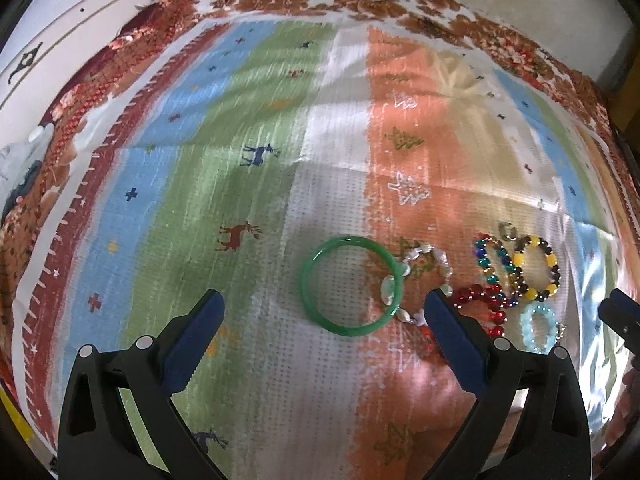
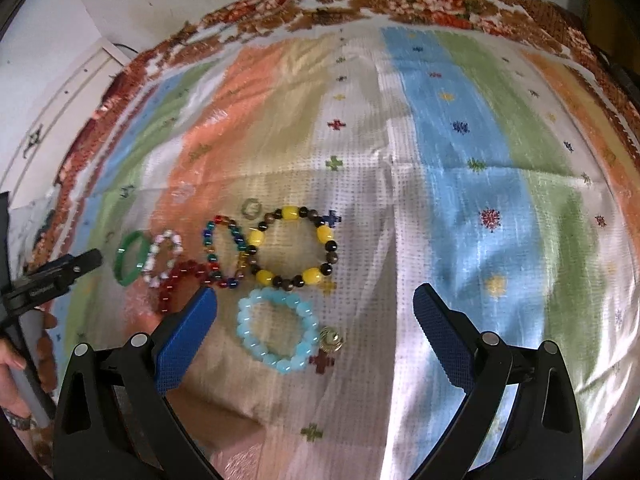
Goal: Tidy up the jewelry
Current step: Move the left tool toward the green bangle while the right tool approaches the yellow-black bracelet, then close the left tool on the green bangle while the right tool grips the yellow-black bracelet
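Several bracelets lie on a striped cloth. A green bangle (image 1: 352, 286) (image 2: 129, 258) lies just ahead of my open, empty left gripper (image 1: 324, 312), with a pearl bracelet (image 1: 416, 276) (image 2: 162, 258) touching its right side. A red bead bracelet (image 1: 484, 304) (image 2: 182, 280), a multicolour bead bracelet (image 2: 224, 254), a yellow-and-brown bead bracelet (image 2: 294, 246) (image 1: 534, 268) and a light-blue bead bracelet (image 2: 276, 330) (image 1: 540, 326) with a gold charm (image 2: 332, 338) lie close together. My right gripper (image 2: 314, 312) is open and empty above the light-blue bracelet.
The striped cloth (image 1: 200, 160) covers a floral-patterned surface (image 1: 280, 0). A small ring (image 2: 251, 208) lies beyond the multicolour bracelet. White furniture (image 1: 60, 32) stands at the far left. The left gripper (image 2: 60, 270) shows at the left edge of the right wrist view.
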The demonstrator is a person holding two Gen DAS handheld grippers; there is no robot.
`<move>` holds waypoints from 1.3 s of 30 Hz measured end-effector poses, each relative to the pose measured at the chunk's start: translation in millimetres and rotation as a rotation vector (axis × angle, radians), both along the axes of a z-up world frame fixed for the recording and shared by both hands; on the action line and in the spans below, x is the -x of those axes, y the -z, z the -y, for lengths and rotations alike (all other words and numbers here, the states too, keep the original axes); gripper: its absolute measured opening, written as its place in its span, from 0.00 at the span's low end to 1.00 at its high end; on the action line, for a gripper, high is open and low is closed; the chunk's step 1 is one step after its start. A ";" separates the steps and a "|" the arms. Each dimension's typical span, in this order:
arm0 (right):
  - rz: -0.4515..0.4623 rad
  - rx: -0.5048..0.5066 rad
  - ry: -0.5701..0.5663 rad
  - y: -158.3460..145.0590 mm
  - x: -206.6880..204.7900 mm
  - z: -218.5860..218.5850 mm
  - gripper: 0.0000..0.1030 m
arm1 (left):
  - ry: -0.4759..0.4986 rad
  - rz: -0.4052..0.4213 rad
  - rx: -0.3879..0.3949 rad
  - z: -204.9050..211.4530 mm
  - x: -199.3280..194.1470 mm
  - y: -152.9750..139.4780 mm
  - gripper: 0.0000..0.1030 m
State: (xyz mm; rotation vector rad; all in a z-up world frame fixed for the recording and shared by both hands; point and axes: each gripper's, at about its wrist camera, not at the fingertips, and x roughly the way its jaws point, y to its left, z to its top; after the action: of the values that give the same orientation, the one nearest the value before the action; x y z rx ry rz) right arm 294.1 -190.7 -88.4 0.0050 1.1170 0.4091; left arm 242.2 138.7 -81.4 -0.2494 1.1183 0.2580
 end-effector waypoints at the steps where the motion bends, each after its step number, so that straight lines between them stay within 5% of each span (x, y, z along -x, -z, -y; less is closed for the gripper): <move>1: 0.001 0.008 -0.003 2.0 -1.7 -2.2 0.96 | -0.002 -0.002 0.002 -1.0 -1.1 0.7 0.95; 15: -0.060 0.059 -0.005 39.0 -35.5 -18.5 0.96 | -0.015 -0.058 0.005 -14.5 -17.4 21.9 0.94; 34: -0.046 0.165 -0.016 57.3 -45.5 -27.3 0.56 | 0.035 -0.121 -0.060 -12.0 -33.0 52.0 0.71; 39: -0.032 0.183 -0.026 57.5 -45.1 -28.1 0.46 | 0.061 -0.109 -0.099 -6.4 -31.1 50.5 0.49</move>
State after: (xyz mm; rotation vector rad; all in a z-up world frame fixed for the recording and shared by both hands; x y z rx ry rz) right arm 339.2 -162.6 -145.9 -0.1642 1.1838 0.3299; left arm 273.3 145.1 -131.9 -0.1137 1.2158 0.2745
